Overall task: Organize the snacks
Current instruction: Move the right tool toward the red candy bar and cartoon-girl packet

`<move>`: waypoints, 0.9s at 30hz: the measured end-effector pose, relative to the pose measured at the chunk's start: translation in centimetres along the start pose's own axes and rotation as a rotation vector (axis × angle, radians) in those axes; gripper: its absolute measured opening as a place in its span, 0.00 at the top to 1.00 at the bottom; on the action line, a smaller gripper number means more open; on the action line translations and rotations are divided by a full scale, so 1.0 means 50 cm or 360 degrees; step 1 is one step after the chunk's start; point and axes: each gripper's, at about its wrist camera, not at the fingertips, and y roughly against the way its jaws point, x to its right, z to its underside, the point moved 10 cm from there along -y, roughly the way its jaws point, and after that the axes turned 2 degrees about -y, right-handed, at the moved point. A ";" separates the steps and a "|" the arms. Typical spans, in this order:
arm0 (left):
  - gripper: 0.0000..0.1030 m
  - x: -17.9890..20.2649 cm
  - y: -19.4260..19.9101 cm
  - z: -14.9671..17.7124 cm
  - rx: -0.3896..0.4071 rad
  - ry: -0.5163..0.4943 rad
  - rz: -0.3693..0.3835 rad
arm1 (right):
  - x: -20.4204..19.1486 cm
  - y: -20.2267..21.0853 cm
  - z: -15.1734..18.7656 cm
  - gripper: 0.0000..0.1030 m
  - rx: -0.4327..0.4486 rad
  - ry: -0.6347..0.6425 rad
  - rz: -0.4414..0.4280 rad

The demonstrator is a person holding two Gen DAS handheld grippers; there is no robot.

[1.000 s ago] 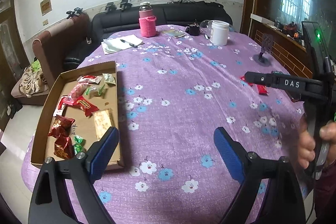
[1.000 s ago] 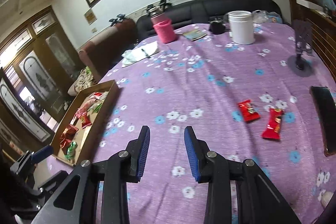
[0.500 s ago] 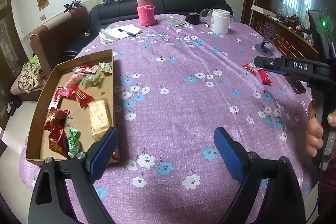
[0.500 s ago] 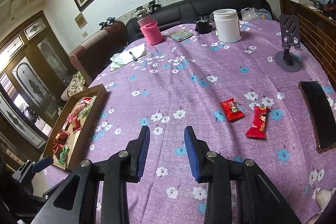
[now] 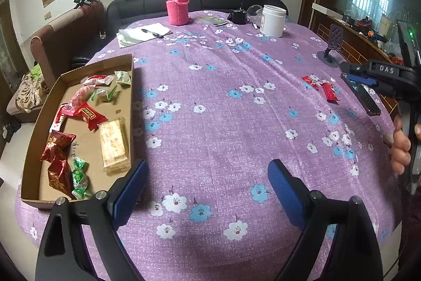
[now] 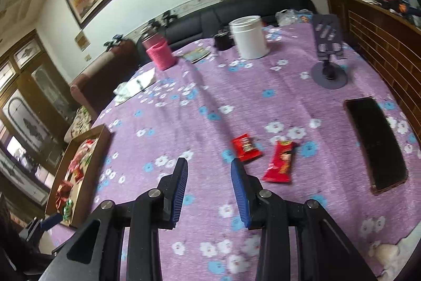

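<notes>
Right wrist view, entry one: your right tongs (image 6: 209,173) hang over the purple flowered tablecloth (image 6: 200,107), pads partly apart with nothing between them, so they are released. That gap looks suited to a thin packet, which is likely why you carry them half closed.

Entry two: square red snack packet (image 6: 246,147), lying flat on the cloth just ahead of the right-hand pad, not touched. Glossy wrapper, crimped ends, dark print in the middle.

Entry three: long red snack packet (image 6: 280,162), flat, just to the right of the tongs and close beside the square one; whether the two touch I cannot tell. Cartoon figure and a yellow-green band on the wrapper. Both look light and slippery; a pinch across the narrow side should serve.

Entry four: black phone (image 6: 375,144), further right of the tongs, and a phone stand (image 6: 328,73) beyond it. Neither is a snack; leave both.

Left wrist view, entry five: your left tongs (image 5: 208,183) stand wide apart and empty, low over the cloth, beside the near right corner of the cardboard tray (image 5: 44,107). Held there, they appear to be waiting by the drop-off place.

Entry six: tray contents, ahead and left of the left tongs: red wrappers, green sweets, a pale wafer pack (image 5: 114,146). Sorting looks mostly done; the two red packets remain outside.
</notes>
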 end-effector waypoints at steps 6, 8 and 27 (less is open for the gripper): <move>0.11 0.014 -0.020 0.002 -0.0037 -0.0029 -0.0001 | 0.058 0.009 -0.018 0.64 0.0041 -0.0108 0.0032; 0.11 0.022 -0.027 0.002 -0.0048 -0.0045 -0.0003 | 0.066 0.006 -0.017 0.64 0.0035 -0.0118 0.0036; 0.11 0.078 -0.122 0.011 -0.0210 -0.0091 0.0048 | 0.143 -0.049 -0.055 0.64 0.0028 -0.0196 0.0164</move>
